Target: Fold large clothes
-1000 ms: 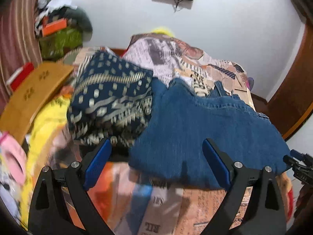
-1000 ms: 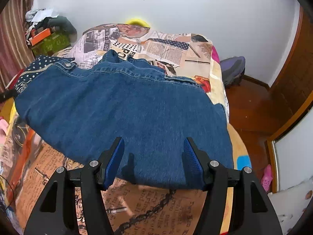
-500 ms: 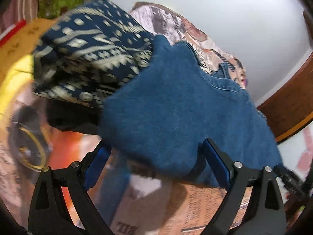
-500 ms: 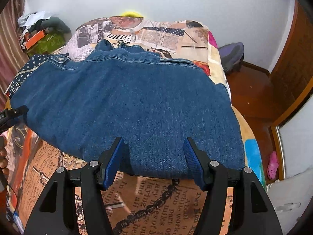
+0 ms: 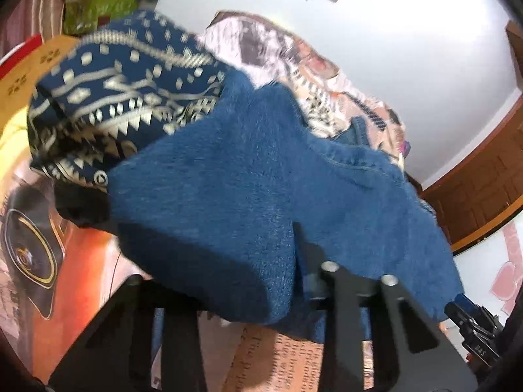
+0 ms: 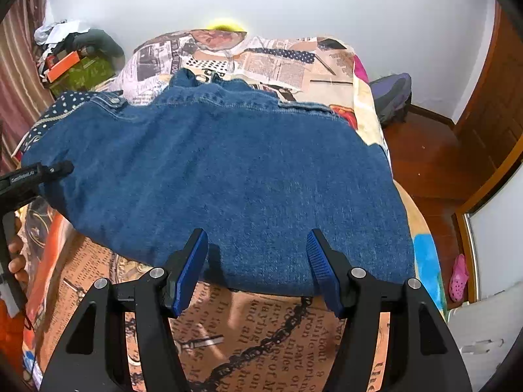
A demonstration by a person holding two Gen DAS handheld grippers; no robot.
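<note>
since the earlier frame, left gripper (image 5: 261,281) has dropped onto the denim garment (image 6: 228,170), jaws closing on its near corner. right gripper (image 6: 258,268) hovers half-wide over its lower-centre hem on the bed (image 6: 261,333).

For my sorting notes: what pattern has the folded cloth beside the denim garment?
Navy with cream geometric bands, on the folded cloth; best in the left wrist view.

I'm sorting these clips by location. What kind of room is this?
Most likely a bedroom in a home: a bed under a newspaper-print bedspread, a blue denim garment spread on it, and a pink clog on the wooden floor.
</note>
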